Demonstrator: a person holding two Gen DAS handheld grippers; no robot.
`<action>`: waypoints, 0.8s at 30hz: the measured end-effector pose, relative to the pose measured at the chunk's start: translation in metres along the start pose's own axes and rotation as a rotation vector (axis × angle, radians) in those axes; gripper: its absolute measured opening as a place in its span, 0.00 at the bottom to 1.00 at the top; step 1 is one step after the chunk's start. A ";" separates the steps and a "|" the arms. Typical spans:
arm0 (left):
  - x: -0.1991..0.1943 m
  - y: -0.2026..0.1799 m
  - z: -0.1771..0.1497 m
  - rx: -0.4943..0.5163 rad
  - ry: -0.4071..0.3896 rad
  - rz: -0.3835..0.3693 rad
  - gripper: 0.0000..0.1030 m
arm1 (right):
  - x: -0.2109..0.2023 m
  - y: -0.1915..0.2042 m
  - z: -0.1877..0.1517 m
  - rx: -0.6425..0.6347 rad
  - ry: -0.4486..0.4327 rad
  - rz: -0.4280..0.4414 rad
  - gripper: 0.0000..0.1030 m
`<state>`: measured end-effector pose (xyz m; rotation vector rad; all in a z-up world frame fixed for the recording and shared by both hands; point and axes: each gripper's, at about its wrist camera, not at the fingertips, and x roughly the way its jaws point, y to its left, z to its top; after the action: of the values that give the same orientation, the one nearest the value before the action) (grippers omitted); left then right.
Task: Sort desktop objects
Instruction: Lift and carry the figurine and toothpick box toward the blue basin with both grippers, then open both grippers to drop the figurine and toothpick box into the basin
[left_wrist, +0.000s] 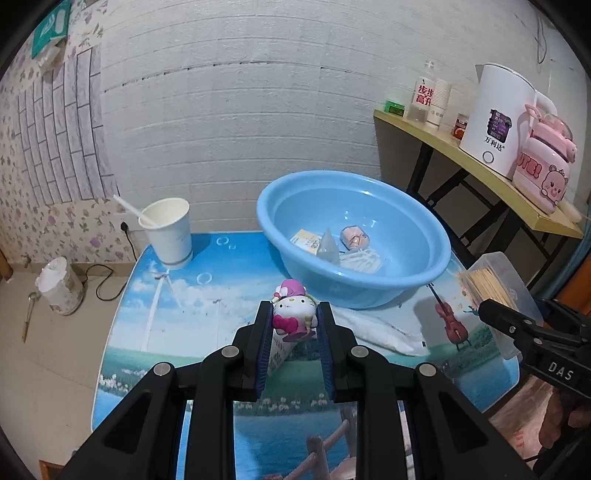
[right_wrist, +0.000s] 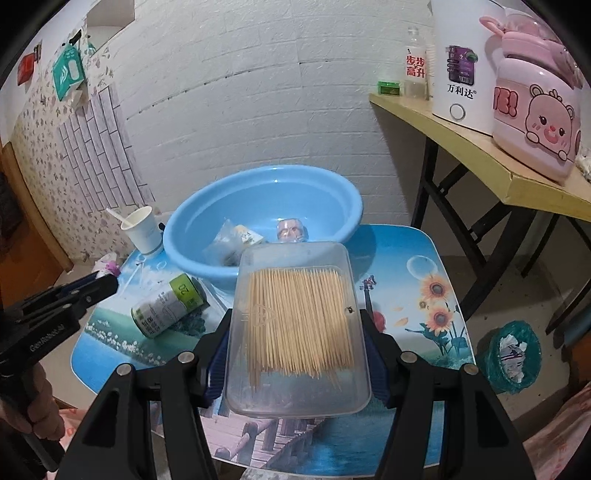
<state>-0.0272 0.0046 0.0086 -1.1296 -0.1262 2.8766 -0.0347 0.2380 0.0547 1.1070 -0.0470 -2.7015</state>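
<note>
Gathered into one place, by the look of it: packets and a small trinket lay already in the blue basin (left_wrist: 351, 236) at the back of the tabletop (left_wrist: 177, 295); left claw (left_wrist: 294, 317) clamped on a cat figurine (left_wrist: 293, 312), lifted clear, short of the rim, probably bound there next; right claw (right_wrist: 297, 332) closed across a clear toothpick box (right_wrist: 295, 332), held level so nothing spilled; green-labelled can (right_wrist: 170, 306) left lying on its side, unsorted; paper cup (left_wrist: 170, 229) upright beside the basin.
</note>
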 end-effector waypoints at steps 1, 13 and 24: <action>0.000 -0.001 0.002 0.005 -0.003 0.001 0.21 | 0.000 0.001 0.002 -0.004 -0.002 0.001 0.61; 0.014 -0.012 0.027 0.045 0.002 0.016 0.21 | 0.006 0.010 0.026 -0.042 -0.042 0.038 0.61; 0.043 -0.022 0.042 0.055 0.046 0.010 0.21 | 0.039 0.019 0.044 -0.071 -0.017 0.076 0.61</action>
<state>-0.0867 0.0271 0.0123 -1.1893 -0.0400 2.8413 -0.0889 0.2092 0.0615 1.0402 0.0037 -2.6247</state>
